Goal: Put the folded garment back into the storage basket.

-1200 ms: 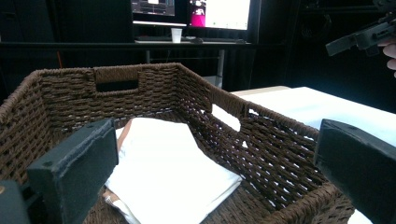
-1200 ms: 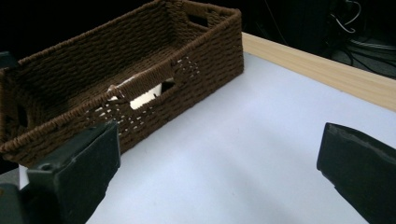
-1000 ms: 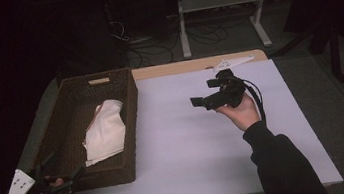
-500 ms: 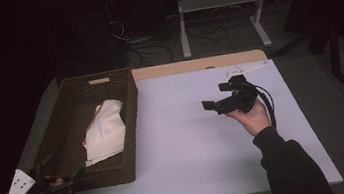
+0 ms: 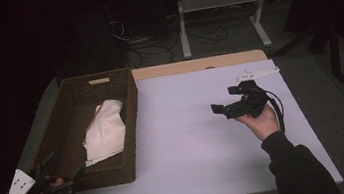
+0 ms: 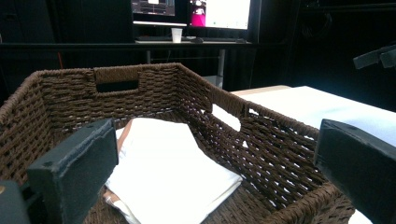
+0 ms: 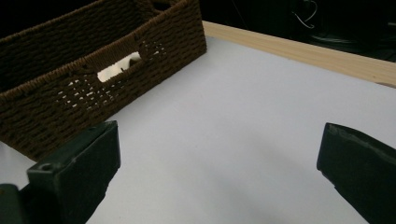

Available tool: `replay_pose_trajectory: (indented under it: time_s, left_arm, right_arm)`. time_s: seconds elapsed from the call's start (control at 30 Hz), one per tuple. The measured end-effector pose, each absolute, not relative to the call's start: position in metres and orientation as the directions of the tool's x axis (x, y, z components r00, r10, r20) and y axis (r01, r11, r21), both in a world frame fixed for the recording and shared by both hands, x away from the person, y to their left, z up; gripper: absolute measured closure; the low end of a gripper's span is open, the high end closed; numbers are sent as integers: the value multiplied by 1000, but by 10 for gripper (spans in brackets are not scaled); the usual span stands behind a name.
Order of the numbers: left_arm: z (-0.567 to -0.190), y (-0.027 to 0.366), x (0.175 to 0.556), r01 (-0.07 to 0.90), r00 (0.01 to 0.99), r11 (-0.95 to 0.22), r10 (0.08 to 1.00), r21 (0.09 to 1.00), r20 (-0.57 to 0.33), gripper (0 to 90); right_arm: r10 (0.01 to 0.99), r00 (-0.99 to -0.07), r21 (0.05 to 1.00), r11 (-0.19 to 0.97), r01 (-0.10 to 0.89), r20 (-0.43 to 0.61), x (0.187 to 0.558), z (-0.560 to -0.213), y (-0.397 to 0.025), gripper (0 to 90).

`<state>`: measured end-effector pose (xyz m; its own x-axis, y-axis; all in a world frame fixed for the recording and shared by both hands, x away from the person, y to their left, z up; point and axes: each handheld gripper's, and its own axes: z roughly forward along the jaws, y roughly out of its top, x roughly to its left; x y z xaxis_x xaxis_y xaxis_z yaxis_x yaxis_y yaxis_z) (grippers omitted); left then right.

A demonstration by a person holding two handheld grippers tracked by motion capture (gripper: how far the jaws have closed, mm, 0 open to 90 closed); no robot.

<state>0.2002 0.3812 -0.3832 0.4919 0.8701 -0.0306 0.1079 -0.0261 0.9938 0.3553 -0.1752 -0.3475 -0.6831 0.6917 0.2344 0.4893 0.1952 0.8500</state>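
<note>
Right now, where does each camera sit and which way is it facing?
High view: above the table's near side, looking forward and down; both hands with left claw and right claw.
Left gripper view: at the basket's near end, facing the white cloth.
Right gripper view: above the table, facing the basket's side.
All share the basket.

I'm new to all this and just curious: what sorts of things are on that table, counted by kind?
Woven brown basket: 1
White folded cloth lying in the basket: 1
Hand-held grippers, left gripper and right gripper, both with jaws apart and holding nothing: 2
Total: 4
</note>
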Motion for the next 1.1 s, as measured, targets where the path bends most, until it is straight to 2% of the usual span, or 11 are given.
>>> replay_pose_trajectory:
  time_s: [1.1]
  left_arm:
    - [-383,380,201,108,491,-25,871,994,-31,0]
  right_arm:
    - [757,-622,853,178,490,200,309,-394,-228,0]
